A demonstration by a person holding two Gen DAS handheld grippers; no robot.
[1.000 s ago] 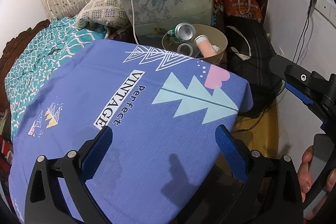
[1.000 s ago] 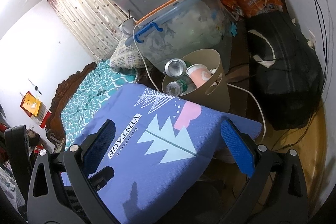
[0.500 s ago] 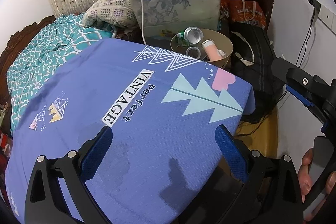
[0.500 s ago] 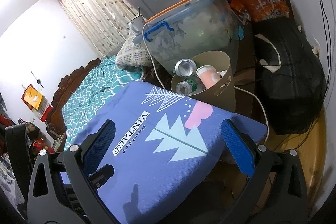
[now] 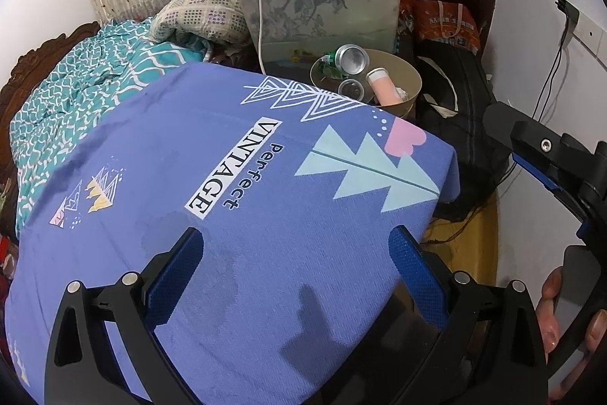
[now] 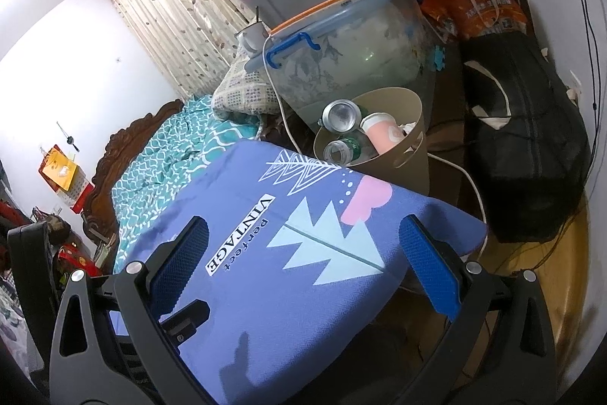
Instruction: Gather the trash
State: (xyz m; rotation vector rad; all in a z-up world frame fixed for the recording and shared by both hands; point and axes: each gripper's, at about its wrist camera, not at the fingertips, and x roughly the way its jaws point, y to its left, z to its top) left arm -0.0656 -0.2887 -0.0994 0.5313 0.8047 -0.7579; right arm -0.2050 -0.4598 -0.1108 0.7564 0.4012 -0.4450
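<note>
A beige trash bin (image 5: 411,82) (image 6: 408,154) stands past the far edge of a table with a blue printed cloth (image 5: 235,177) (image 6: 303,245). In the bin lie a silver can (image 5: 353,56) (image 6: 339,115), a pink cup (image 5: 383,86) (image 6: 381,132) and a clear bottle (image 5: 351,88) (image 6: 335,151). My left gripper (image 5: 296,257) is open and empty above the cloth. My right gripper (image 6: 303,253) is open and empty above the cloth; it also shows in the left wrist view (image 5: 531,154) at the right.
Clear storage boxes (image 5: 326,7) (image 6: 341,52) with blue handles are stacked behind the bin, with a white cable (image 5: 261,25) hanging down. A black bag (image 5: 459,116) (image 6: 527,147) lies right of the bin. A teal bedspread (image 5: 76,90) is at the left. A white wall is at the right.
Both grippers have drawn back and risen a little from the bin, so it looks smaller and farther. Both stay open and empty.
</note>
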